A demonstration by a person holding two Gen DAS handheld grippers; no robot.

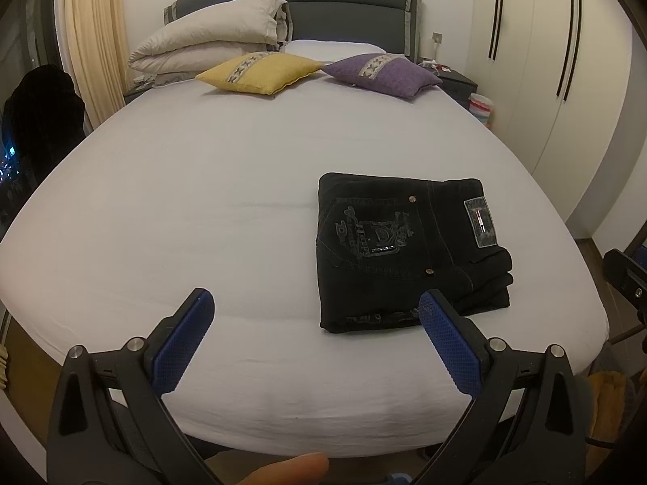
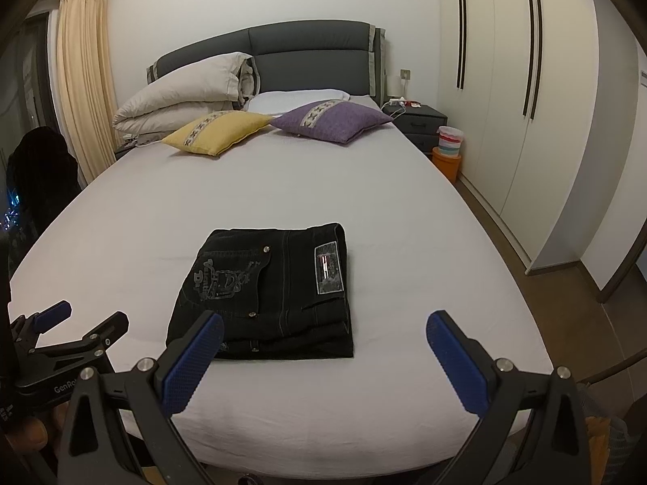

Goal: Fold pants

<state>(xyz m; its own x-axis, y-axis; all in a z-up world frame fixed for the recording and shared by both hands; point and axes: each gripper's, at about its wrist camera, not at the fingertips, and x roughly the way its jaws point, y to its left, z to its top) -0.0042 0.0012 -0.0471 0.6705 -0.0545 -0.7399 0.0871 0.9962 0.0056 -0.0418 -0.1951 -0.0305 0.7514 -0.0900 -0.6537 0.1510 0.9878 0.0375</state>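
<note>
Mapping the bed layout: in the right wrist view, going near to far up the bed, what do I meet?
Folded black pants → yellow cushion → folded duvet → dark headboard.

Yellow cushion (image 2: 218,131) & purple cushion (image 2: 331,120) on bed (image 2: 283,186), folded duvet (image 2: 182,97) behind, wardrobe (image 2: 505,81) at right.
</note>
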